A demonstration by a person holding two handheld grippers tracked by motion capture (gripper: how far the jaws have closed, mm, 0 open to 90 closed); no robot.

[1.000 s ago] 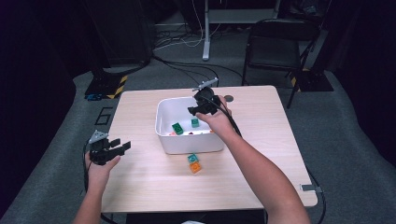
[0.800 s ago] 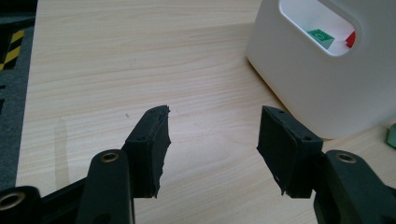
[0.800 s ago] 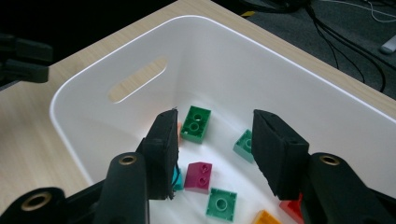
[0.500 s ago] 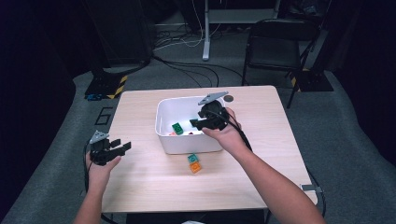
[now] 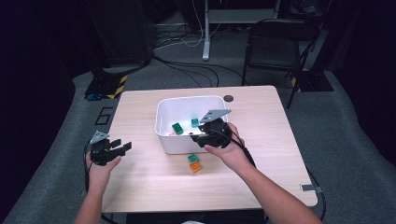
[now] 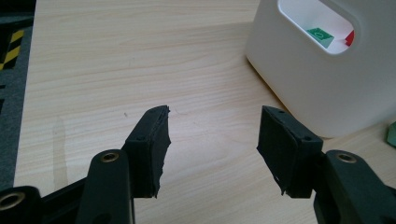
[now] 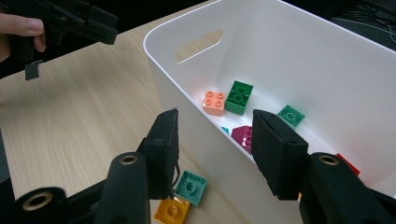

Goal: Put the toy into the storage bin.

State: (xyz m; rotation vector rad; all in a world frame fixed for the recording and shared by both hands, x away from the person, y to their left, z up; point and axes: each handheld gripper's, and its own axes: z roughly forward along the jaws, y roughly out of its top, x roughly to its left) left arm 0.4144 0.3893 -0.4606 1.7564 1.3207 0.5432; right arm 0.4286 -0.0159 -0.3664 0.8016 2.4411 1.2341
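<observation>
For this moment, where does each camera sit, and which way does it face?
High view: above the person's side, facing forward and down on the table; both forearms, left gripper and right gripper show.
Left gripper view: on the left gripper, facing the white bin; its open jaws show.
Right gripper view: on the right gripper over the bin's near wall, with the teal brick and orange brick outside it.
All views share the bin.

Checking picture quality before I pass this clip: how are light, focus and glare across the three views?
High view: table evenly lit, surroundings nearly black, whole frame soft. Left gripper view: sharp wood grain, white bin bright but not blown out, the left gripper jaws crisp. Right gripper view: bricks in the bin clear, the right gripper jaws slightly soft up close; no glare.
</observation>
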